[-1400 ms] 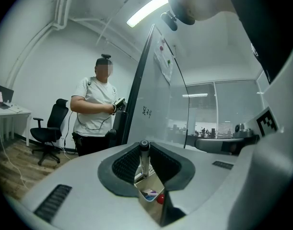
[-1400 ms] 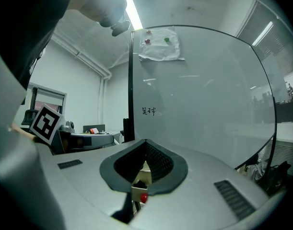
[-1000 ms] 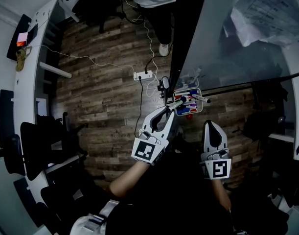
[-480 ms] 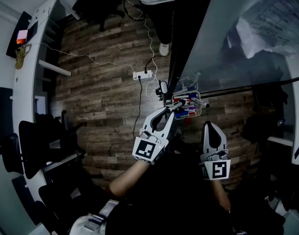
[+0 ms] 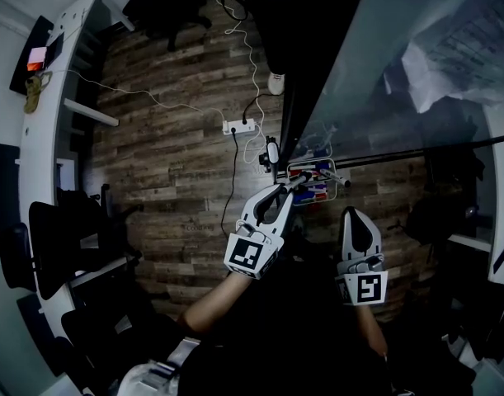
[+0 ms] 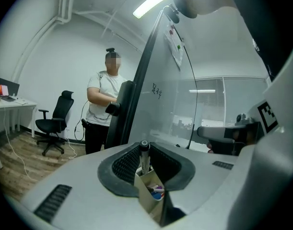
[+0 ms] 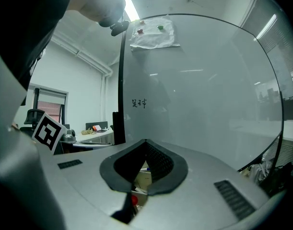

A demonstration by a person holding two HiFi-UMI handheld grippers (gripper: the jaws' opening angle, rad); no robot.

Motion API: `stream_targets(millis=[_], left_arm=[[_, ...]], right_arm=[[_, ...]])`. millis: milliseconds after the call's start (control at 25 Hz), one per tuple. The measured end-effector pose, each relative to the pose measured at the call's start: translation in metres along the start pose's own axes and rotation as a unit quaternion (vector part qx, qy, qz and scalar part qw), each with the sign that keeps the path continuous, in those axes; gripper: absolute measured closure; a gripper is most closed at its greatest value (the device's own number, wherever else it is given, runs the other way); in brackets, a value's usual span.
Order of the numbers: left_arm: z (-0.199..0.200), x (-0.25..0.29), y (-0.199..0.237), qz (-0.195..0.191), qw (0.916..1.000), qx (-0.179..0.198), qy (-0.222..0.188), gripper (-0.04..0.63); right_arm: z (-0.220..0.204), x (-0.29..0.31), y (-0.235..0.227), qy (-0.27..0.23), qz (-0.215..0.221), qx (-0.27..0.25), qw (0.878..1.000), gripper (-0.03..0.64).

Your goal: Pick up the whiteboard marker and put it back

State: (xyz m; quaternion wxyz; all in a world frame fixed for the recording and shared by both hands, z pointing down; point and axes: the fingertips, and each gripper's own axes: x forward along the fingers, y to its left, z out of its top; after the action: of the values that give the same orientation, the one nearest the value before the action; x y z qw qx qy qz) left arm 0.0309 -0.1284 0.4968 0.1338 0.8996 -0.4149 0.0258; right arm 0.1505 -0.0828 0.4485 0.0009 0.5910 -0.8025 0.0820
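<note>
My left gripper (image 5: 286,186) is shut on a whiteboard marker (image 5: 299,178) and holds it over the small marker holder (image 5: 322,190), which is fixed at the foot of the glass whiteboard (image 5: 383,56). In the left gripper view the marker (image 6: 145,158) stands upright between the pads, its black cap on top. The holder (image 6: 150,191) with coloured markers sits just below it. My right gripper (image 5: 356,211) hangs to the right of the holder, shut with nothing in it. Through its jaws (image 7: 144,145) I see part of the holder (image 7: 143,176).
A person (image 6: 104,110) stands beyond the whiteboard's dark edge frame. An office chair (image 6: 52,123) stands by a white desk (image 5: 45,139) on the left. A power strip (image 5: 239,126) with cables lies on the wooden floor. Paper (image 7: 153,31) is stuck high on the board.
My left gripper has sunk a little with the marker, closer to the holder. The right gripper has kept still.
</note>
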Motion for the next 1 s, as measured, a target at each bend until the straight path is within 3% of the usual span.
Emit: stream_targets(millis=[1000], left_arm=[[-0.023, 0.012, 0.003, 0.017, 0.9996, -0.018, 0.01, 0.523]], right_arm=[[-0.016, -0.004, -0.015, 0.014, 0.016, -0.014, 1.0, 0.603]])
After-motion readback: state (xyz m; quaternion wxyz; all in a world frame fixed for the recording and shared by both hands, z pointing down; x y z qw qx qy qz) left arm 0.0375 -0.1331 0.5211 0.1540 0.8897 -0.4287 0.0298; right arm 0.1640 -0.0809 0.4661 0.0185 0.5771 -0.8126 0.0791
